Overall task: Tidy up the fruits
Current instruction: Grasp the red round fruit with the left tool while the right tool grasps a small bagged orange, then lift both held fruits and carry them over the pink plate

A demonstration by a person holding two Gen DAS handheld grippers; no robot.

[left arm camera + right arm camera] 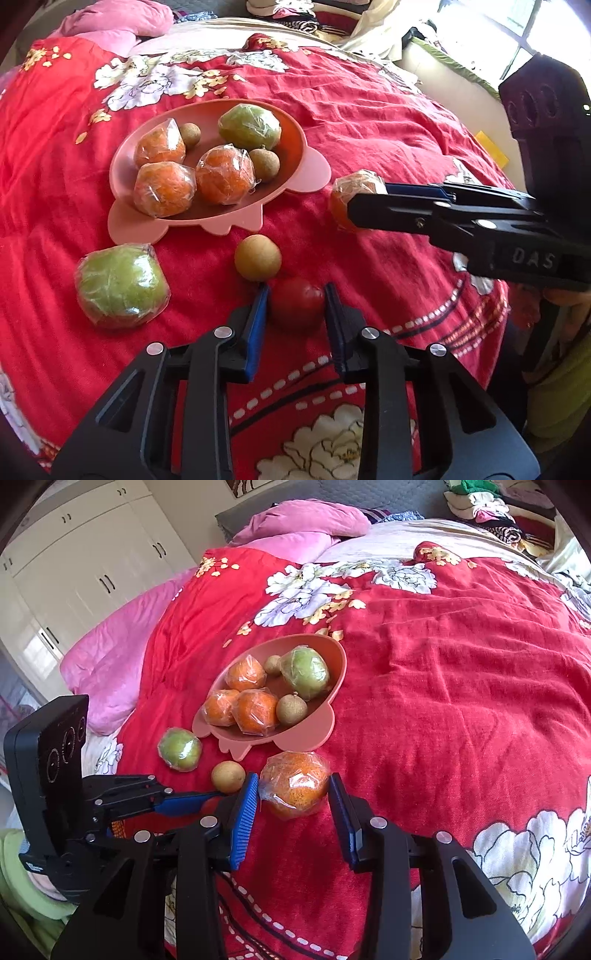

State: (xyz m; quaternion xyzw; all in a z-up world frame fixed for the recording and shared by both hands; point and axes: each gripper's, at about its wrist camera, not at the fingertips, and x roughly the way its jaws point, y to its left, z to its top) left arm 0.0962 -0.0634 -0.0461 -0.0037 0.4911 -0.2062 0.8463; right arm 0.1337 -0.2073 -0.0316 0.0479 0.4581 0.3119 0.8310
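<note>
left wrist view: my left gripper (pixel 297 295) clamped on small red fruit (pixel 296 303) on red floral bedspread (pixel 388 122), loose longan (pixel 257 257) just beyond its tips, wrapped green fruit (pixel 122 286) off to left. pink plate (pixel 312 171) further back holds three wrapped oranges, one green fruit, two longans. right wrist view: my right gripper (pixel 293 794) straddles wrapped orange (pixel 294 789) near plate's edge; left pad touches wrap, right pad stands clear, so no grip.
</note>
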